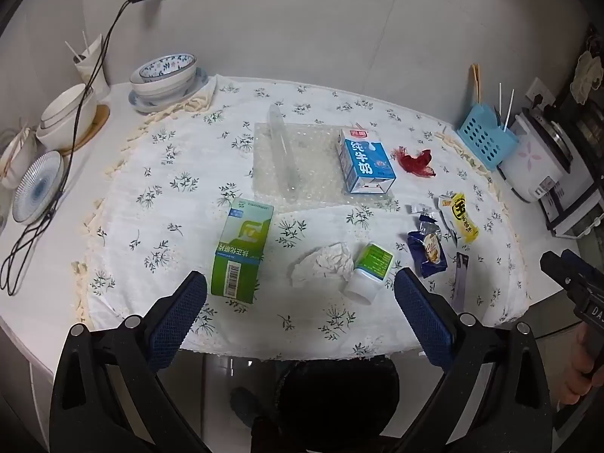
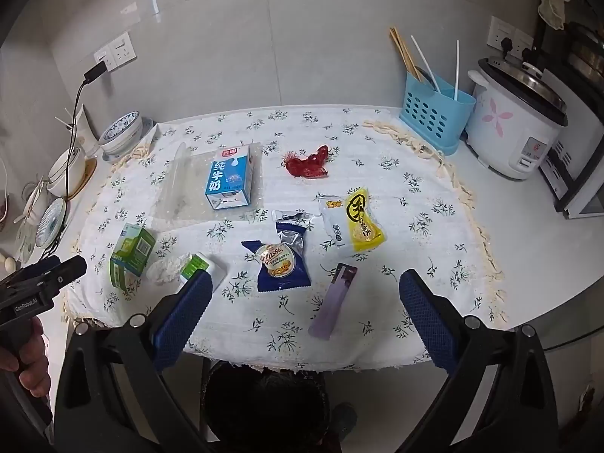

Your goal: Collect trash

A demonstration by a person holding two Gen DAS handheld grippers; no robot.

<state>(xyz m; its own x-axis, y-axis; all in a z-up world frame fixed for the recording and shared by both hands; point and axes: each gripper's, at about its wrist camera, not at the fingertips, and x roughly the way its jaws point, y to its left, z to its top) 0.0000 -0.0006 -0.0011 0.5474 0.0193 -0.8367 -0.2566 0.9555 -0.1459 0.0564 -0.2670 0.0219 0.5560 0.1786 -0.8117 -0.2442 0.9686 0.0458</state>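
Note:
Trash lies on the flowered tablecloth (image 1: 188,196). In the left wrist view: a green box (image 1: 241,251), a crumpled tissue (image 1: 324,260), a small white-green bottle (image 1: 368,273), a blue milk carton (image 1: 364,162) on bubble wrap (image 1: 302,151), a red wrapper (image 1: 413,162), a blue snack wrapper (image 1: 428,251), a yellow packet (image 1: 462,217). My left gripper (image 1: 300,302) is open and empty above the table's front edge, near the tissue. My right gripper (image 2: 302,302) is open and empty above a purple sachet (image 2: 334,302) and the blue snack wrapper (image 2: 281,260).
A dark bin (image 2: 264,407) stands on the floor below the table's front edge. Bowls and plates (image 1: 166,79) sit at the back left with a black cable (image 1: 75,120). A blue utensil basket (image 2: 434,113) and a rice cooker (image 2: 517,128) stand at the right.

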